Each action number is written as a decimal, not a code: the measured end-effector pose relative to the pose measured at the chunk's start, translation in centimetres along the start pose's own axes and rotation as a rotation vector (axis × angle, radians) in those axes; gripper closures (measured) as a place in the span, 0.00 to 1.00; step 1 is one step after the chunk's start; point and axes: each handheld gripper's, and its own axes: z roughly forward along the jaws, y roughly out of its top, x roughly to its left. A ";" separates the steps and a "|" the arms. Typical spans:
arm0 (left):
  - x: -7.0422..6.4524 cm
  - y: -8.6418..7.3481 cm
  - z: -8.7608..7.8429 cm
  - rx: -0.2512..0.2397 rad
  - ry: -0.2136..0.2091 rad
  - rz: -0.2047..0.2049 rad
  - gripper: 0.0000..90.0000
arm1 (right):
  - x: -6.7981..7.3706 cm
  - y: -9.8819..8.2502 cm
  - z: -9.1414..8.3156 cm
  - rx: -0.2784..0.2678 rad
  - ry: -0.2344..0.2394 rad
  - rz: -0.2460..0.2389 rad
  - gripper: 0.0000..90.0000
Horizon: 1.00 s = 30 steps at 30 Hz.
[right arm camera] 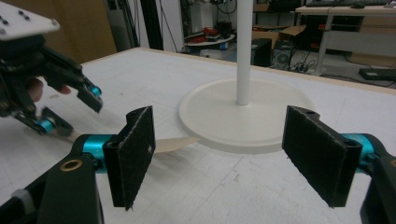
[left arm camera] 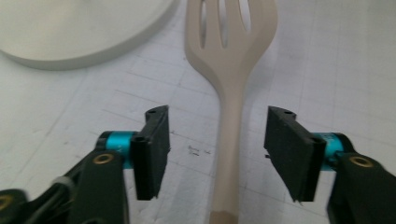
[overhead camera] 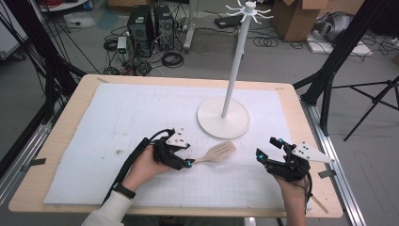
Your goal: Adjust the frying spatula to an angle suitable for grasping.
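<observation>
Looking at the left gripper (left arm camera: 217,154), its tongs are spread wide with the wooden spatula (left arm camera: 231,84) lying between them, handle running straight down the gap and no pad touching it. So nothing is gripped at this point. The slotted blade points away from the tongs, toward the round base of the white stand (overhead camera: 223,117), which sits just beyond and to one side.

The right gripper (overhead camera: 268,149) is also held wide and carries nothing; the stand's base (right arm camera: 247,116) is seen ahead of its tongs and the spatula's blade tip (right arm camera: 175,143) just off the inner side.

Whichever way this goes, a regrip or a hand-off, a clean result is probably helped if the handle is kept centred between the pads before anything is closed, so it isn't nudged sideways on the white mat (overhead camera: 141,113). A grip taken nearer the handle's end would leave the blade free for the other tongs. Closing should be done with the tongs kept low and level, otherwise the thin handle could be tipped or skated away.
</observation>
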 end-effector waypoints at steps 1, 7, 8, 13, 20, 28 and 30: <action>0.1 -0.2 -0.7 -0.030 0.009 -0.021 0.39 | 0.0 0.0 0.0 0.000 0.000 0.001 0.27; 0.8 -2.5 -4.4 -0.146 0.054 -0.119 0.31 | 0.0 0.0 0.0 0.000 -0.002 0.000 0.27; 1.0 -3.1 -5.2 -0.173 0.058 -0.144 0.30 | -0.1 0.0 0.0 -0.001 -0.002 0.000 0.27; 1.1 -6.5 -8.3 -0.268 0.109 -0.234 0.30 | 0.0 0.0 0.1 0.004 -0.002 -0.001 0.27; 0.5 -9.8 -10.0 -0.290 0.124 -0.273 0.31 | 0.2 0.0 0.4 0.009 0.001 -0.007 0.27; 0.4 -11.3 -8.8 -0.221 0.090 -0.310 0.32 | 0.2 -0.1 0.5 0.012 0.003 -0.006 0.27; 0.3 -11.4 -8.4 -0.199 0.087 -0.315 0.33 | 0.2 -0.1 0.5 0.014 0.002 -0.007 0.27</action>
